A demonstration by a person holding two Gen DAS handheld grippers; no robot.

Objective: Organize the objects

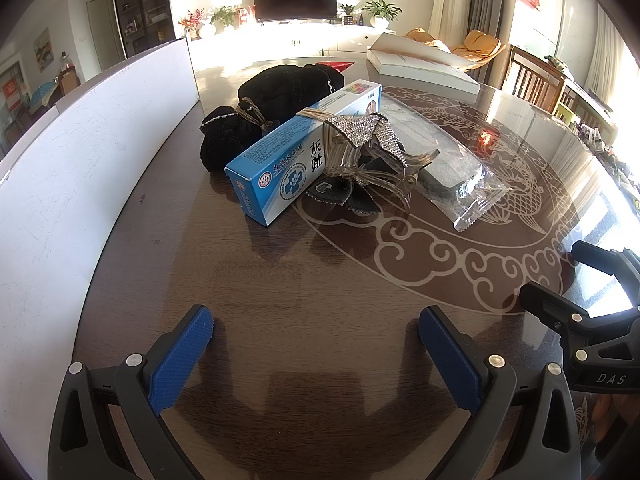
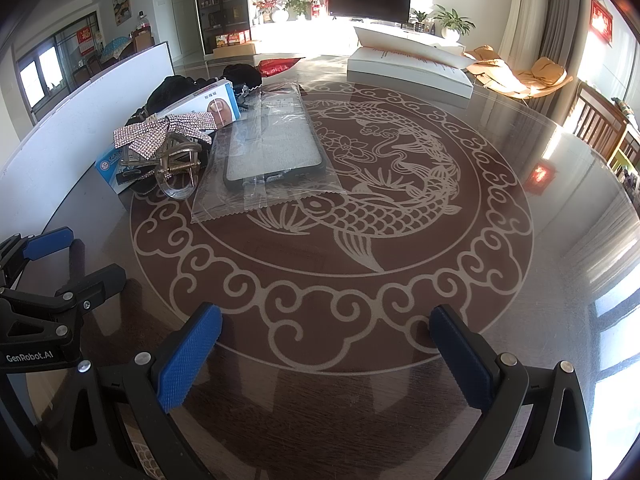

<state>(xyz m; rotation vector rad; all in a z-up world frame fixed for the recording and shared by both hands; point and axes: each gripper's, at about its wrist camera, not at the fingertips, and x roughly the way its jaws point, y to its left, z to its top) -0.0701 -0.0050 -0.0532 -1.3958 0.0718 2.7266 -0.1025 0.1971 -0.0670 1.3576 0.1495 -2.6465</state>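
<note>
A pile of objects lies on the dark table with the carp pattern (image 2: 400, 200). A blue and white medicine box (image 1: 296, 148) leans on black velvet hair scrunchies (image 1: 280, 92). A clear hair claw with a rhinestone bow (image 1: 360, 144) lies against the box; it also shows in the right wrist view (image 2: 160, 152). A phone case in a clear plastic bag (image 2: 272, 148) lies to the right of the claw. My left gripper (image 1: 316, 328) is open and empty, short of the pile. My right gripper (image 2: 326, 328) is open and empty over the pattern's rim.
A long white board (image 1: 80, 168) stands along the table's left side. A white open box (image 2: 408, 68) sits at the far edge. A red packet (image 2: 276, 65) lies behind the pile. Wooden chairs (image 2: 600, 128) stand to the right.
</note>
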